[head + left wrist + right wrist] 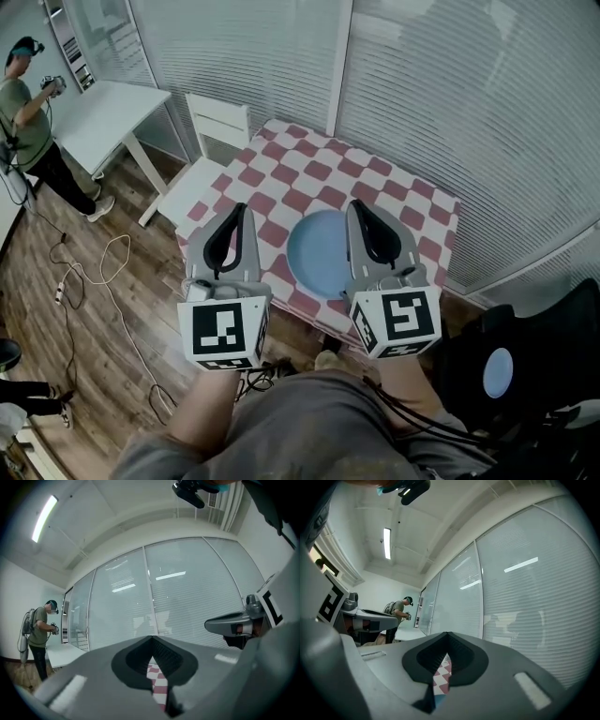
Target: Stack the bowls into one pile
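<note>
A light blue bowl (322, 253) sits on the red-and-white checkered table (309, 169); whether more bowls are nested in it I cannot tell. Both grippers hang high above the table's near edge, pointing level at the glass wall. My left gripper (241, 210) is left of the bowl, my right gripper (357, 206) right of it. Each is shut with nothing between its jaws. In the left gripper view the tips of the left gripper (152, 640) meet, and the right gripper (234, 624) shows at the right. In the right gripper view the right gripper (447, 635) is closed too.
A white chair (214, 131) stands at the table's left end, a white desk (101, 116) beyond it. A person (30, 120) stands by that desk. Cables (98, 272) lie on the wood floor. Blind-covered glass walls (450, 103) rise behind the table. Dark gear (511, 366) is at my right.
</note>
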